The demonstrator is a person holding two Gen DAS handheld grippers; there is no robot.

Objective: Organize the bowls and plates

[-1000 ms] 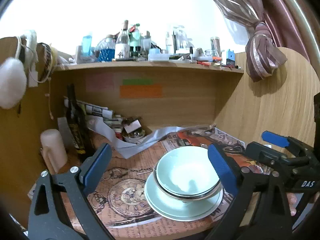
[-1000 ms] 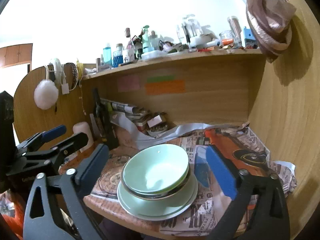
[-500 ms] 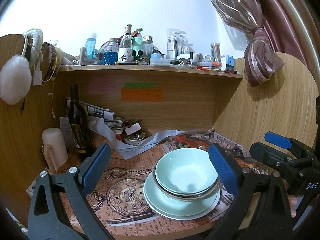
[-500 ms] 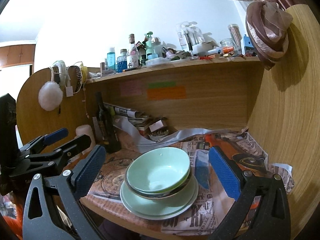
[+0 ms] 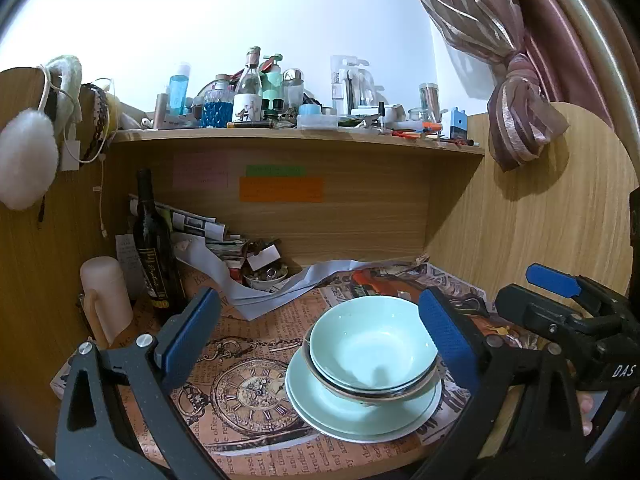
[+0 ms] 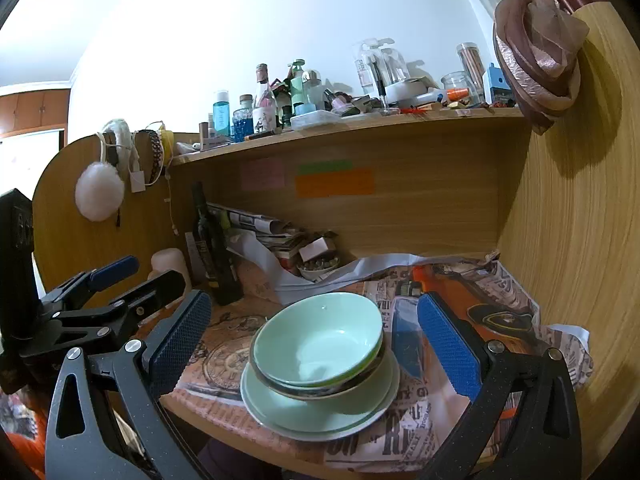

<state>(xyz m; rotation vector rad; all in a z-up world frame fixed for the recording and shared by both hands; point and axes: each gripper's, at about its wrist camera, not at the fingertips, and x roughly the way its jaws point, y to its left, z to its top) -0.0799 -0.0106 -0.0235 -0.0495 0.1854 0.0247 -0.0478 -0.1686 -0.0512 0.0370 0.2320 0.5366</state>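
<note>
Left wrist view. Your left gripper (image 5: pixel 320 336) fills the lower frame with its jaws spread wide and nothing between the blue pads (image 5: pixel 188 336). At lower centre-right, a pale green bowl (image 5: pixel 372 344) sits nested in a darker-rimmed bowl (image 5: pixel 360 391), and both rest on a pale green plate (image 5: pixel 360 416). The plate lies on printed newspaper (image 5: pixel 248 392) covering the desk. A dark wine bottle (image 5: pixel 154 248) stands upright at left, a cream cup (image 5: pixel 106 300) beside it. Your right gripper (image 5: pixel 560 312) shows at the right edge; from here you cannot tell its jaw state.

Right wrist view. Your right gripper (image 6: pixel 316 340) occupies the lower frame, jaws wide apart and holding nothing. The green bowl (image 6: pixel 316 340) appears at lower centre, stacked in the second bowl (image 6: pixel 320 390) on the plate (image 6: pixel 320 416), near the desk's front edge. Your left gripper (image 6: pixel 116 284) enters from the left edge. A cluttered shelf (image 6: pixel 360 124) spans the upper frame.
</note>
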